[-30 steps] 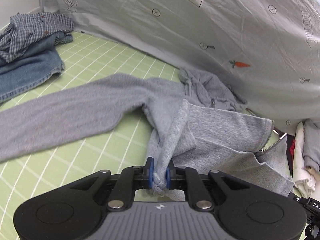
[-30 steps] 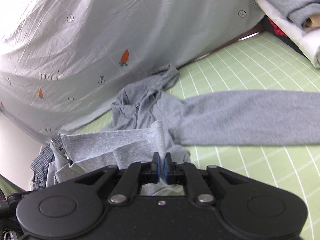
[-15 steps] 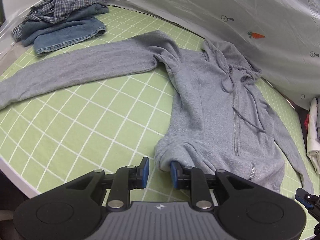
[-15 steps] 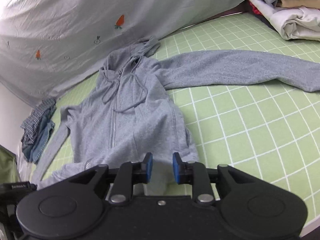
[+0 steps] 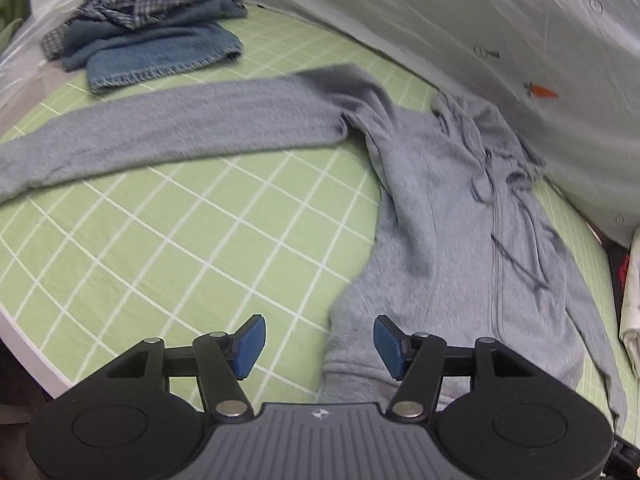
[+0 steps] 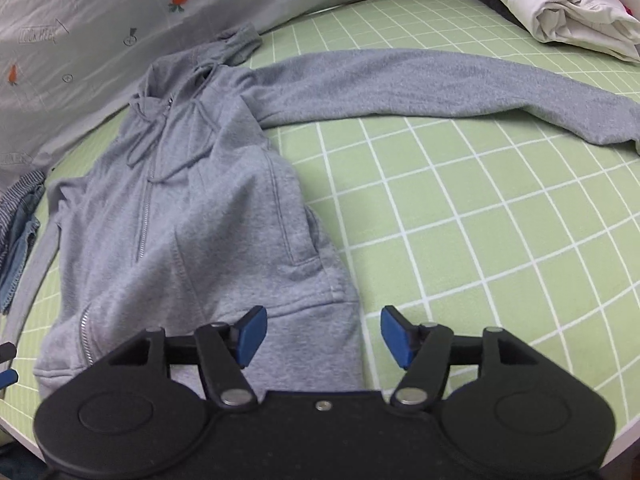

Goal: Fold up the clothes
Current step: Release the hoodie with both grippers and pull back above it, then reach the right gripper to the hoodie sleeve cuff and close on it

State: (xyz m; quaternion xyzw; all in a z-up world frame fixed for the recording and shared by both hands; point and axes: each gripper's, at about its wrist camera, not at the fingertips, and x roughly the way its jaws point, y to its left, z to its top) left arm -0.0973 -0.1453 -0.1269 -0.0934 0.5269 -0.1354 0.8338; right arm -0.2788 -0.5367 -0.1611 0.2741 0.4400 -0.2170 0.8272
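A grey zip hoodie (image 5: 448,216) lies flat and face up on the green checked mat, sleeves spread to both sides. It also shows in the right wrist view (image 6: 192,216). My left gripper (image 5: 320,346) is open and empty over the hem's left corner. My right gripper (image 6: 322,336) is open and empty over the hem's right corner. One sleeve (image 5: 168,128) runs left in the left wrist view. The other sleeve (image 6: 440,84) runs right in the right wrist view.
Folded jeans and a checked shirt (image 5: 160,36) lie at the far left of the mat. A pile of folded light clothes (image 6: 576,12) sits at the far right. A pale printed sheet (image 5: 480,20) hangs behind. The mat's front edge (image 5: 28,344) is close.
Both grippers let go of the hoodie's hem and opened wide. The hoodie went from lifted and bunched to lying flat on the mat, and both grippers pulled back toward the front edge.
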